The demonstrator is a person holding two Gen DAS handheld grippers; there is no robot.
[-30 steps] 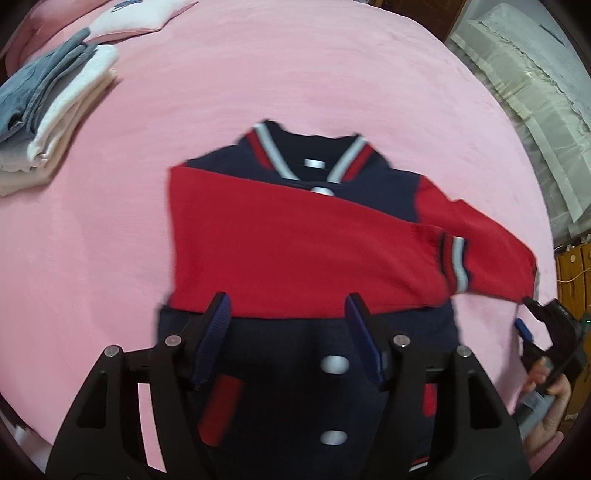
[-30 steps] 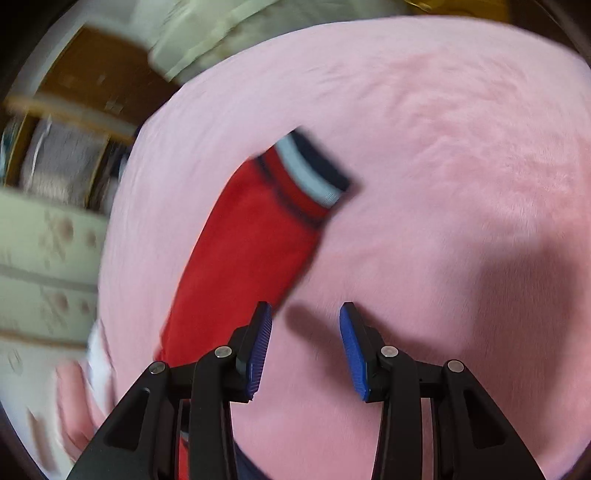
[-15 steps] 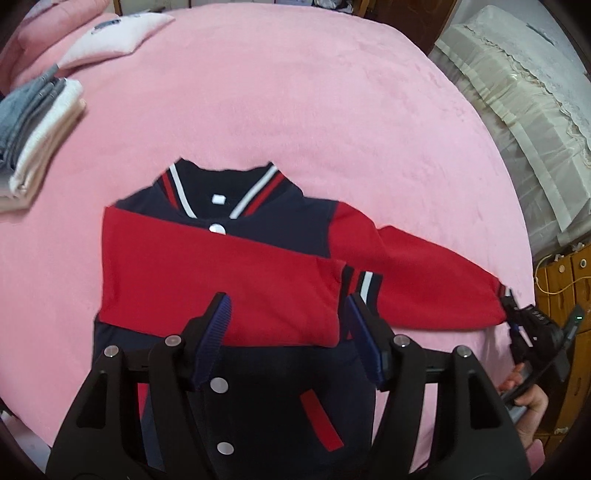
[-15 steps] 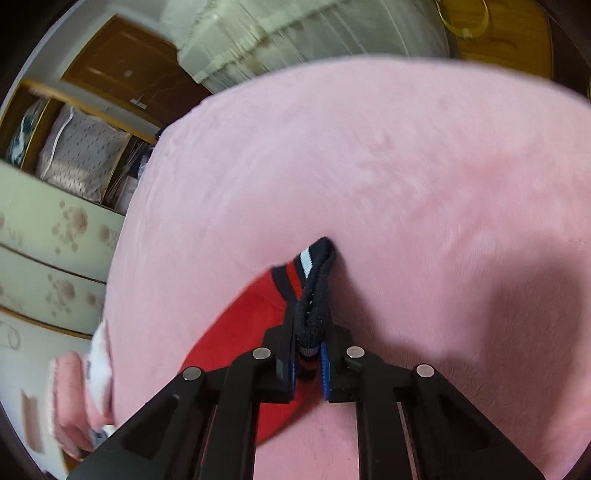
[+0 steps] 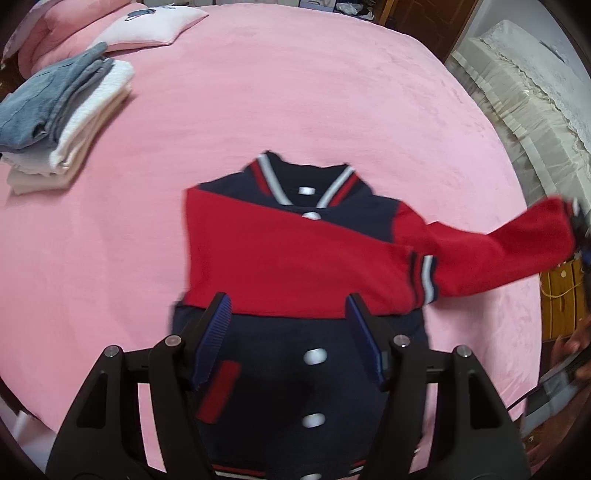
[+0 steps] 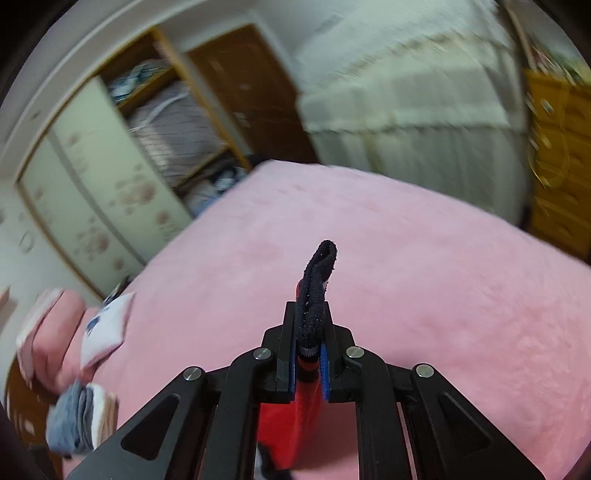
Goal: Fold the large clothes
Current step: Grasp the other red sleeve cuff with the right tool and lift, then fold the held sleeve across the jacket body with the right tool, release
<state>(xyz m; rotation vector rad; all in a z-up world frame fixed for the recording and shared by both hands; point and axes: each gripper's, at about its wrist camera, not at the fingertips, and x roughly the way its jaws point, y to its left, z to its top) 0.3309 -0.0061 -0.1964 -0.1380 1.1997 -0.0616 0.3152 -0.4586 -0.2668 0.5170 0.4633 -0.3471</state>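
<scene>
Left wrist view looks down on a navy and red jacket lying front up on the pink bed, collar toward the far edge and hem toward the near edge. One red sleeve is folded flat across the chest, its striped cuff resting near the jacket's right side. The other red sleeve stretches out toward the right edge of the bed and is lifted off the cover at its outer end, where it blurs. White buttons run down the navy front below the folded sleeve. The left gripper hovers over the lower part of the jacket with its jaws spread wide and nothing between them; the blue pads stand well apart, one over each side of the front.

At the far left corner of the bed sits a stack of folded clothes, grey denim on top of white pieces, and beyond it a pale pink pillow. A cream covered piece of furniture stands past the right edge.

Right wrist view shows the right gripper with its jaws pressed together on the dark ribbed cuff of the lifted sleeve; the cuff sticks up above the jaw tips and red fabric hangs below them. Behind it lie the pink bed, a wardrobe with a flowered sliding door and open shelves, and the folded stack at the lower left.
</scene>
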